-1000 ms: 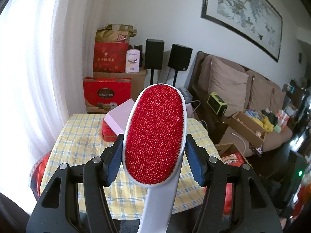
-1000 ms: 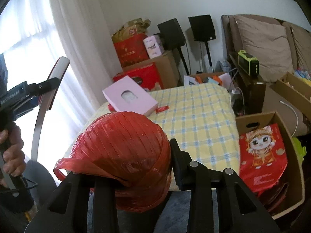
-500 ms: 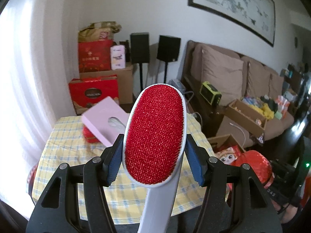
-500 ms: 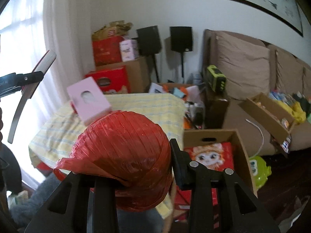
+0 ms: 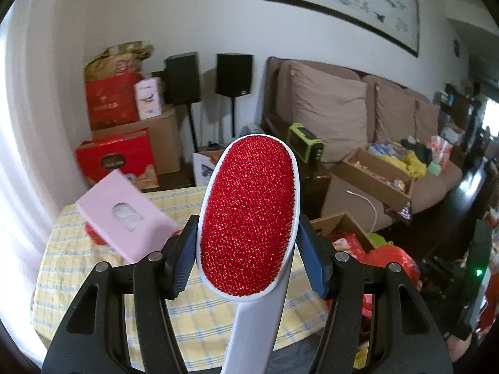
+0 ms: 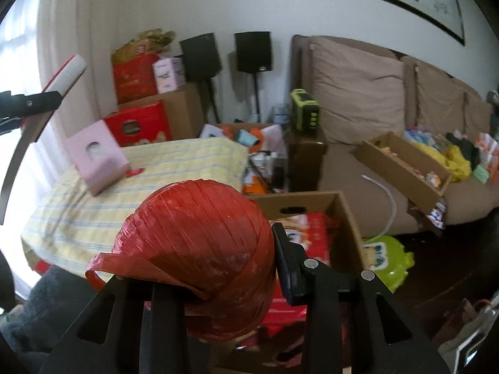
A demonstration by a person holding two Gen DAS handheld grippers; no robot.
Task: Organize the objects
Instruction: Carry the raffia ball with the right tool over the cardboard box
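Yellow-and-blue checked cloth covers the table (image 5: 78,283), which stands by a white curtain (image 6: 62,15) in a cluttered living room. On the table a pink tissue box (image 5: 124,215) lies tilted over something red. Behind the table red gift boxes (image 5: 117,152) and brown cartons are stacked against the wall beside two black speakers (image 5: 234,73) on stands. A brown sofa (image 6: 358,87) with cushions runs along the right under a framed painting (image 5: 343,0), with an open carton of odds and ends (image 6: 402,162) on its seat. Beside the table an open cardboard box (image 6: 343,218) on the floor holds red packets.

The left gripper (image 5: 248,233) has its blue-padded jaws about half apart and pressed on the white rim of a red lint brush (image 5: 249,215), held up over the table's near edge. The right gripper (image 6: 199,249) clamps a ball of red ribbon (image 6: 199,243) above the near side of the cardboard box, hiding much of it.
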